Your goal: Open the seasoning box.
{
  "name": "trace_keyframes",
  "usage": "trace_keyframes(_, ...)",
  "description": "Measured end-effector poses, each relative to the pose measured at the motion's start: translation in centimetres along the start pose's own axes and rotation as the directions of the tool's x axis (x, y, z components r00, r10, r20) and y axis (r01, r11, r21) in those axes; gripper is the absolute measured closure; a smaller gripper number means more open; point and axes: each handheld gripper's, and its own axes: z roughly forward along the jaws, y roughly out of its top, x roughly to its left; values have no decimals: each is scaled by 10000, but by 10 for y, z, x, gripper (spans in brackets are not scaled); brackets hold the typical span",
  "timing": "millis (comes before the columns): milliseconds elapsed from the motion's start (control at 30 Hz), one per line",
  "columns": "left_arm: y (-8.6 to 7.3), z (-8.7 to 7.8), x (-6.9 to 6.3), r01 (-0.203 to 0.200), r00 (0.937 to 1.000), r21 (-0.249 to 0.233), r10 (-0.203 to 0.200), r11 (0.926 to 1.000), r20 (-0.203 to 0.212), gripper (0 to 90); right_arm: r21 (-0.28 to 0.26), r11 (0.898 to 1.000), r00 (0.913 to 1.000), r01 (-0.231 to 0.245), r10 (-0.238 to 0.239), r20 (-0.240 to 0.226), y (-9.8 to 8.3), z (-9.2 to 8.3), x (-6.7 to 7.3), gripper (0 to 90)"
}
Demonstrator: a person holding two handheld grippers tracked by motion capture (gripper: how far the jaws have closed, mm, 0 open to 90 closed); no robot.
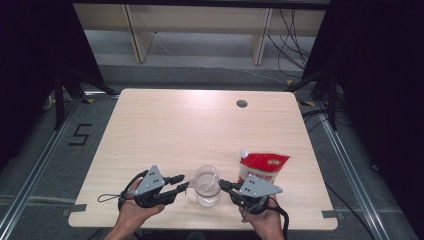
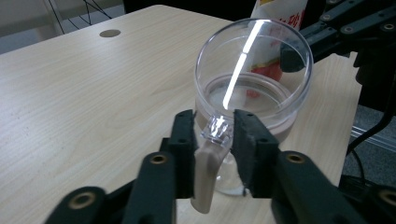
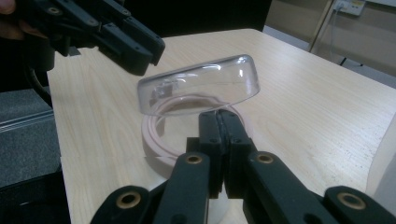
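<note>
The clear jar (image 1: 207, 186) sat near the table's (image 1: 165, 130) front edge, lid (image 3: 201, 84) flipped up. The left gripper's (image 2: 213, 132) jaws stood spread either side of the latch tab (image 2: 217, 129); the right gripper's (image 3: 219, 122) jaws were pressed together at the rim. With neither really holding it, any nudge could have tipped the jar or snapped the lid shut.

place: lab | cues: black curtains (image 1: 30, 60), floor rails (image 1: 35, 165) (taped marks)

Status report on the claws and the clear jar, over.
Left claw astride the lid latch, not clamped. Right claw shut at the jar rim. Lid hinged open. Red pouch behind, clear.
</note>
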Motion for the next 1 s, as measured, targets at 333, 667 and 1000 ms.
trace_keyframes(333, -23, -4, -8, -160, 9991, 810, 190, 9966, -372, 354, -269, 9995, 9999, 151, -151, -10, 11, 6, 2, 894)
trace_keyframes(667, -45, -14, 0, 260, 9974, 1168, -179, 9928, -699, 197, -443, 9985, 9993, 325, -332, -169, 23, 13, 6, 890)
trace_keyframes(1000, -50, -13, 1, 563, 9948, 1232, -451, 9908, -918, 190, -583, 9961, 9972, 655, -674, -308, 35, 21, 14, 885)
